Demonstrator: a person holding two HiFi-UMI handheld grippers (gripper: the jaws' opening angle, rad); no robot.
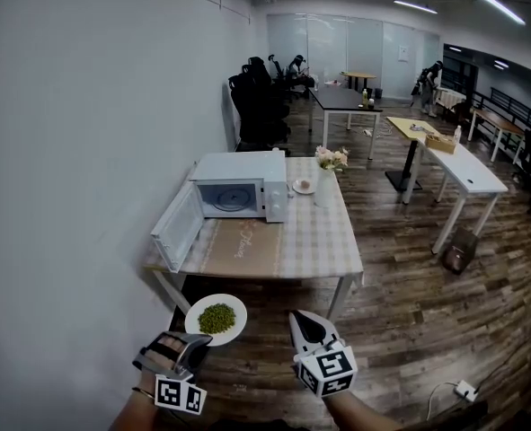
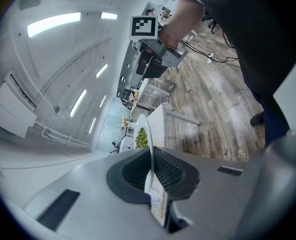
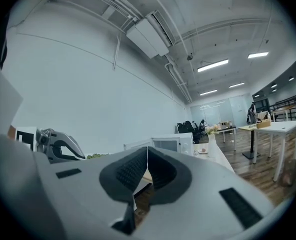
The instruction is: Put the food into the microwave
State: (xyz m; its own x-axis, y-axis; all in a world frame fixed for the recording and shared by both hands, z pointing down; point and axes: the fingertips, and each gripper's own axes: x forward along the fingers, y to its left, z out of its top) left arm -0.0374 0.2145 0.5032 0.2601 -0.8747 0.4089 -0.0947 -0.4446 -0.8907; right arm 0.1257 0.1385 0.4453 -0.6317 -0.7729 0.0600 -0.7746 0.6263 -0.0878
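Carry phase, food not yet in. Left hand-held gripper (image 1: 191, 344) is clamped on the near rim of a white plate (image 1: 232, 329). The left gripper view shows the rim edge-on, pinched between the pads with the jaws nearly together. Food (image 1: 216, 317) is a green pile (peas or beans, can't tell) in the middle of the plate, held level over the floor, well short of the worktop (image 1: 287, 245). Right hand-held gripper (image 1: 299, 321) is fully closed with nothing in it; its own view shows the pads meeting. Microwave (image 1: 243, 185) sits at the far left of the worktop, door (image 1: 177, 225) swung wide towards the person's left, cavity open and looking empty. A vase (image 1: 328, 185) and a saucer (image 1: 304, 186) stand just right of the microwave, off the path. To do this well: walk in with the plate flat, since a one-edge rim grip probably lets it droop or twist. Come at the cavity square-on from the front, keeping right of the open door. Slide the plate in low, set it down fully, and only then open the jaws. The right one is free to shut the door.
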